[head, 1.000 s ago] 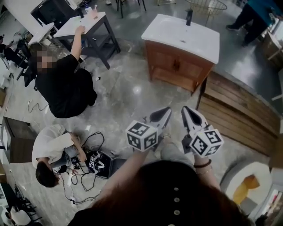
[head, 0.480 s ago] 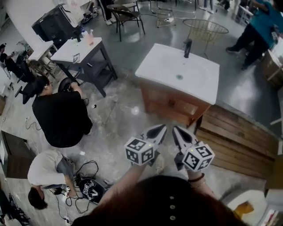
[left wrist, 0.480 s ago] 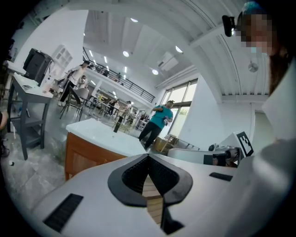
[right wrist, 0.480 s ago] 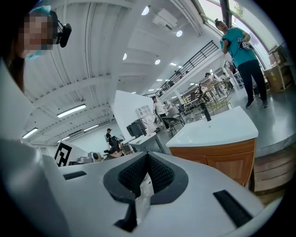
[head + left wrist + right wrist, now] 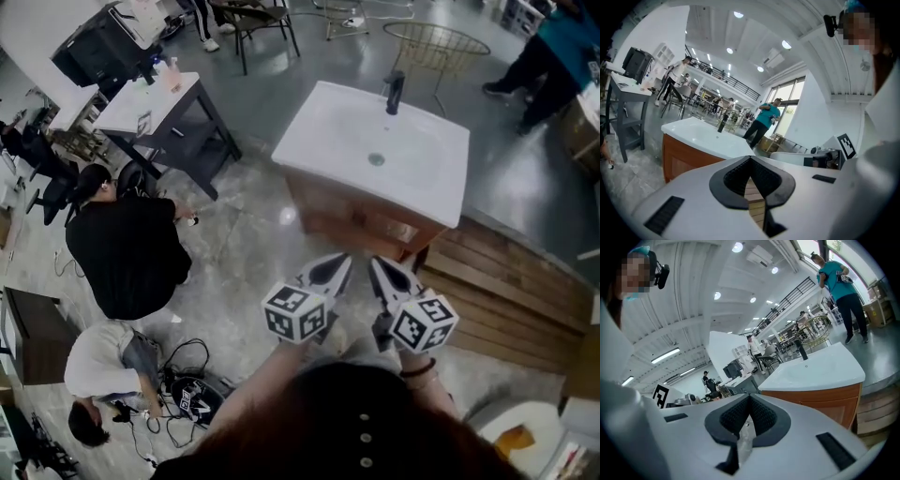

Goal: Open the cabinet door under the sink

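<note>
A wooden cabinet (image 5: 356,225) carries a white sink top (image 5: 375,150) with a black tap (image 5: 395,92); its door front (image 5: 682,159) faces me and looks closed. My left gripper (image 5: 339,263) and right gripper (image 5: 377,266) hover side by side just short of the cabinet front, both pointing at it and touching nothing. Both are shut with nothing between the jaws. The left gripper view has the cabinet to the left; in the right gripper view the cabinet (image 5: 834,401) is to the right.
A wooden slatted platform (image 5: 506,281) lies right of the cabinet. Two people crouch on the floor at left (image 5: 131,253), beside cables and gear (image 5: 187,398). A dark side table (image 5: 155,108) stands at the back left and a wire basket (image 5: 436,42) behind the sink.
Both grippers have travelled forward together toward the cabinet, which now lies closer in the head view. Their jaws stayed shut.
</note>
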Demonstrator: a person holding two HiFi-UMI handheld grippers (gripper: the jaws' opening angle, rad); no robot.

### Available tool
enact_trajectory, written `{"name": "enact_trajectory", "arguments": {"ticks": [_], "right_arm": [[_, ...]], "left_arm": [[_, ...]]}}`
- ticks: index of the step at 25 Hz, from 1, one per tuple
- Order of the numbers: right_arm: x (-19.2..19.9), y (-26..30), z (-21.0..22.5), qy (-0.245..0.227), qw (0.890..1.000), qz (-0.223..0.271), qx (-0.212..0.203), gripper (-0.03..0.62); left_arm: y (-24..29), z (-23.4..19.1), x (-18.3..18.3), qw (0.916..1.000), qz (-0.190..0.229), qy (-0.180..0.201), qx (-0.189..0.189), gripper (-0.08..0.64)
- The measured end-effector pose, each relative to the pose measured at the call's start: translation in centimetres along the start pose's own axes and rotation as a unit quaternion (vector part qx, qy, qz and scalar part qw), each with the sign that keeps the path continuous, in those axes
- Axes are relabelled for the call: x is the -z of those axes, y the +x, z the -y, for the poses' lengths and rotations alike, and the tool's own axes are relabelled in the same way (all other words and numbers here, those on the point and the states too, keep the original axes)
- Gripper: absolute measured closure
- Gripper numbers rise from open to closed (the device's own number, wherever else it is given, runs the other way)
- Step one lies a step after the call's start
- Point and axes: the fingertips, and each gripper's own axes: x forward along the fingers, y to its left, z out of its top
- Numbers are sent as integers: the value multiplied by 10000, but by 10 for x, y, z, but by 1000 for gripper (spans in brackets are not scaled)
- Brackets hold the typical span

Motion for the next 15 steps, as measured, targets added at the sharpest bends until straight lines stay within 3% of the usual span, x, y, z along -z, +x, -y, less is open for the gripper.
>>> {"name": "enact_trajectory", "arguments": {"ticks": [15], "right_arm": [[4, 47, 54, 168, 9955, -82, 929, 586]], "left_arm": [[51, -49, 6, 9966, -715, 108, 391, 551]]}}
